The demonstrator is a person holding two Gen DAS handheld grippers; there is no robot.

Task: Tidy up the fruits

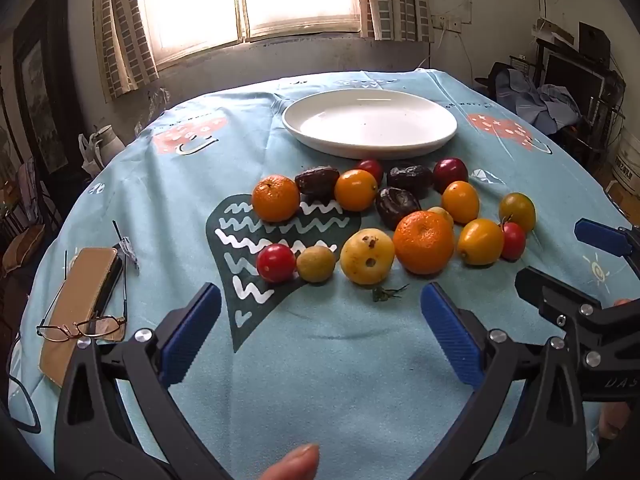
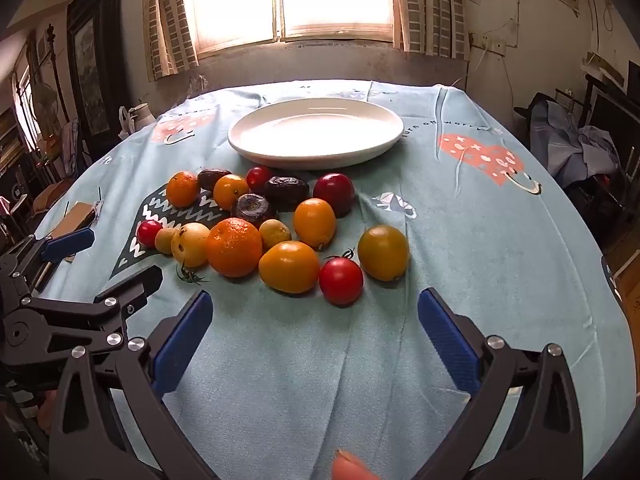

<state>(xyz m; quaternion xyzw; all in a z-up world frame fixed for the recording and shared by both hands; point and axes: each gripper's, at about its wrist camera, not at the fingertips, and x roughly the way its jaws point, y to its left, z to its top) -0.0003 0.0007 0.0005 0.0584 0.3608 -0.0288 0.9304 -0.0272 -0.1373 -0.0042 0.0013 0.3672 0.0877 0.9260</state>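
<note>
Several fruits lie loose on the blue tablecloth in front of an empty white plate [image 1: 370,122], which also shows in the right wrist view [image 2: 316,134]. They include a big orange [image 1: 424,242] [image 2: 234,246], a smaller orange [image 1: 276,198], a yellow guava [image 1: 367,256], red cherry tomatoes [image 1: 276,263] [image 2: 341,280], yellow tomatoes [image 2: 289,266] and dark dates [image 1: 410,178]. My left gripper [image 1: 320,332] is open and empty, just short of the fruits. My right gripper [image 2: 314,334] is open and empty, near the red tomato.
A tan case [image 1: 82,300] with glasses [image 1: 80,328] on it lies at the table's left edge. A green tomato stem [image 1: 386,293] lies near the guava. A window is behind the table. Clutter stands at the right.
</note>
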